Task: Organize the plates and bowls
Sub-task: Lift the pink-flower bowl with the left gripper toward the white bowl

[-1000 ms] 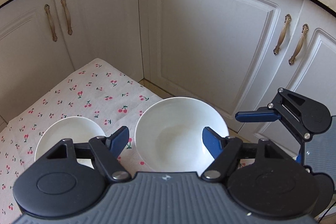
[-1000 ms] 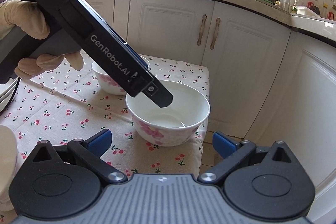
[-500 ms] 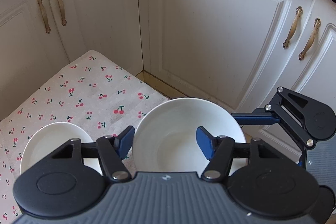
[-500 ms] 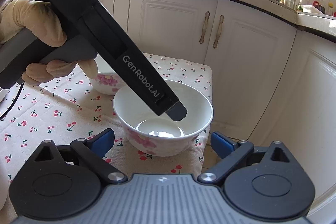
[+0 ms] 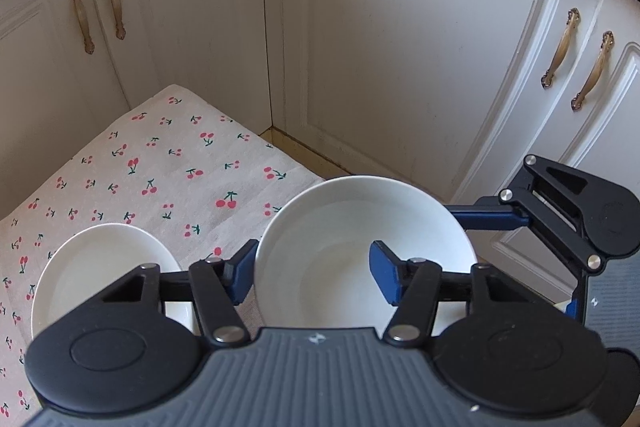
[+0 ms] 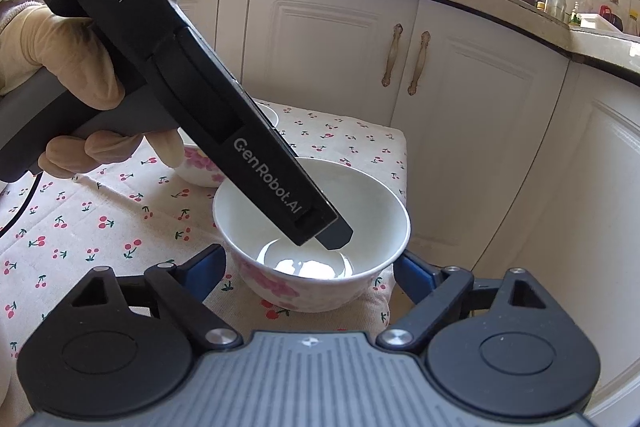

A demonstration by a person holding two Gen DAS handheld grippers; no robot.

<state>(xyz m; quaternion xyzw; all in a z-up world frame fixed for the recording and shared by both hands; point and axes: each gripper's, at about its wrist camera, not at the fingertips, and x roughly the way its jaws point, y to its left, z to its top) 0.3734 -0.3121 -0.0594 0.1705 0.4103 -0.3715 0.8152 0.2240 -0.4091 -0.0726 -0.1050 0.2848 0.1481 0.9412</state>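
A white bowl (image 5: 340,227) with pink flowers on its outside (image 6: 280,287) sits at the near corner of the cherry-print tablecloth (image 5: 160,167). My left gripper (image 5: 312,271) is shut on its wall, one finger outside the rim and one inside. In the right wrist view the left gripper (image 6: 320,227) reaches down into the bowl, held by a gloved hand (image 6: 60,59). My right gripper (image 6: 310,267) straddles the same bowl from the other side. Its jaws are closing, with the pads close beside the bowl's outer wall.
A second flowered bowl (image 5: 100,267) (image 6: 200,171) stands on the cloth just beyond the left gripper. White cabinet doors (image 5: 400,67) close in behind the table corner. The cloth's edge (image 6: 400,155) drops off right beside the held bowl.
The left gripper came down over the bowl and its jaws shut on the wall. The right gripper's jaws narrowed around the bowl.
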